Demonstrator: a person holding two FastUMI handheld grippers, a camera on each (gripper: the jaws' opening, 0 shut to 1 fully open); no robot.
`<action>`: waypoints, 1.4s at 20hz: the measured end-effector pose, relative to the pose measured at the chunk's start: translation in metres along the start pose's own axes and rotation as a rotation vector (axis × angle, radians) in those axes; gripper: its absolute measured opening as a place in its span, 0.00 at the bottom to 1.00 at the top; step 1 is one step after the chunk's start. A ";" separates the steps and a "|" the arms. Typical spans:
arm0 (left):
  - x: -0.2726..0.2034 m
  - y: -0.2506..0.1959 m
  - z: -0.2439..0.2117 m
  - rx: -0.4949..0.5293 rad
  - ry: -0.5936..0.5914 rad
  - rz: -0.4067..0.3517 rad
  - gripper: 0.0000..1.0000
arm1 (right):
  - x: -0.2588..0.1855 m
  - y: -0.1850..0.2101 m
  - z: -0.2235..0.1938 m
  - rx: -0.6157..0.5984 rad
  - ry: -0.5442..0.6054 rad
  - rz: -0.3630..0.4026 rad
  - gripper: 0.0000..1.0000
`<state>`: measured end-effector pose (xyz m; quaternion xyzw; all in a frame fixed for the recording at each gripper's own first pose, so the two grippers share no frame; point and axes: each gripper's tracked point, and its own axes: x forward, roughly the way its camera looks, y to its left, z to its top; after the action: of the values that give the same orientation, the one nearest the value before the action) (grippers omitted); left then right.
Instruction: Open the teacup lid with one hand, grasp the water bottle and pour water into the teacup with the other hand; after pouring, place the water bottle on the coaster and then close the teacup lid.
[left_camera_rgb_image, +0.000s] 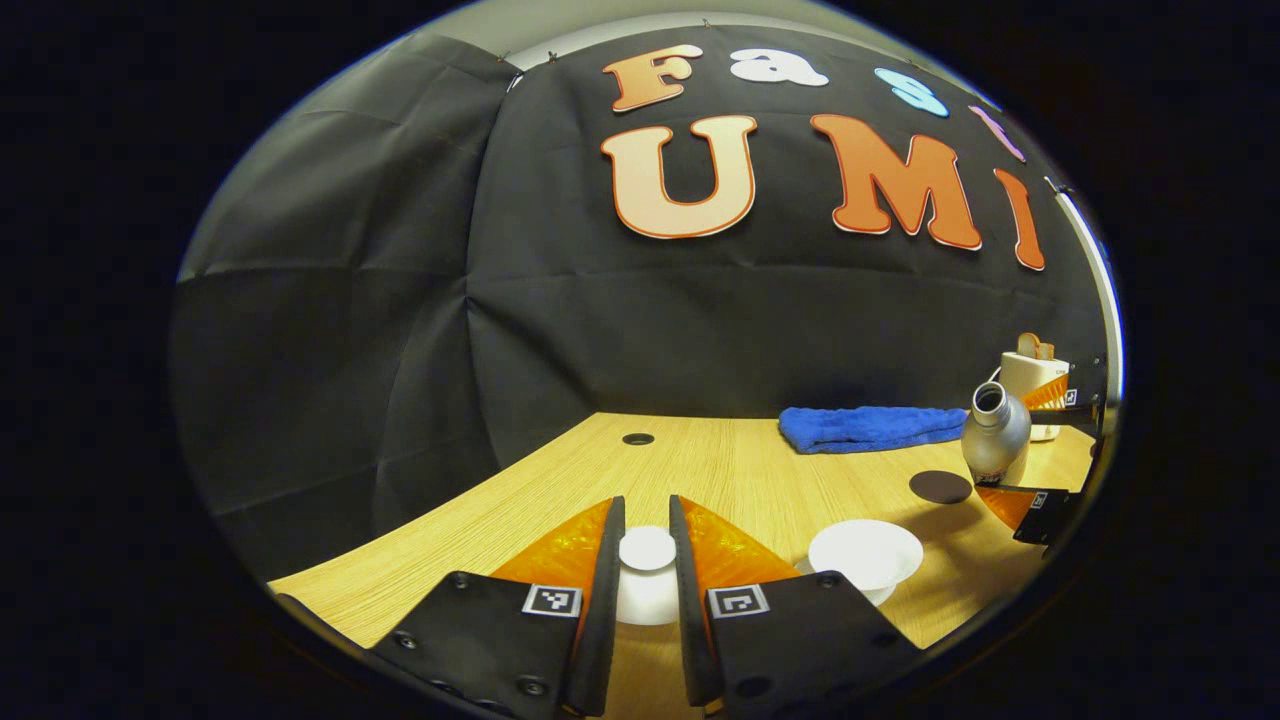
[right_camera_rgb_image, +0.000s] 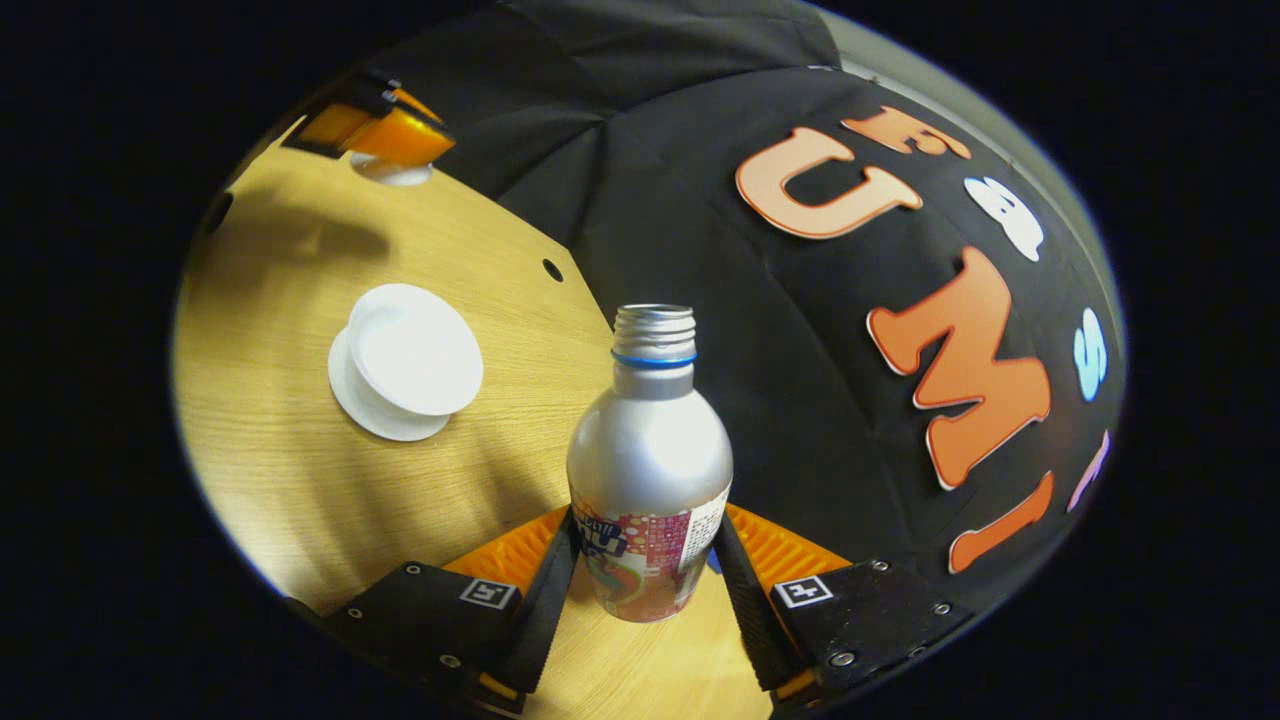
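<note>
The teacup (right_camera_rgb_image: 415, 350) stands uncovered on its saucer on the table (right_camera_rgb_image: 270, 440), ahead-left of the right hand-held gripper (right_camera_rgb_image: 645, 585). That gripper is closed on the water bottle (right_camera_rgb_image: 650, 470), uncapped, long axis near upright, mouth short of the cup. The left hand-held gripper (left_camera_rgb_image: 647, 600) clamps the teacup lid (left_camera_rgb_image: 647, 570) by its knob, clear of the cup. The coaster (left_camera_rgb_image: 940, 487) lies beyond. The bottle's water level cannot be seen.

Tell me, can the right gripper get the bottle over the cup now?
Probably yes. The right gripper is shut on the bottle, whose mouth is uncapped. The cup stands open on its saucer, with bare table between them. The left gripper holds the lid off to the side.
</note>
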<state>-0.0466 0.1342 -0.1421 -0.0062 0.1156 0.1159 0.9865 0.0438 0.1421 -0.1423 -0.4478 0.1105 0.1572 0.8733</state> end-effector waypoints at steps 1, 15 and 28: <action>-0.001 0.002 -0.001 -0.002 0.001 0.003 0.32 | -0.001 0.000 0.001 -0.045 -0.006 -0.012 0.79; -0.005 0.030 -0.003 0.003 -0.009 0.060 0.32 | 0.001 -0.016 0.011 -0.469 -0.068 -0.159 0.78; -0.002 0.043 -0.010 -0.017 -0.007 0.071 0.32 | -0.003 -0.021 0.021 -0.731 -0.140 -0.266 0.78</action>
<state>-0.0610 0.1755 -0.1509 -0.0101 0.1113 0.1518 0.9821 0.0503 0.1473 -0.1140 -0.7278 -0.0717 0.1020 0.6743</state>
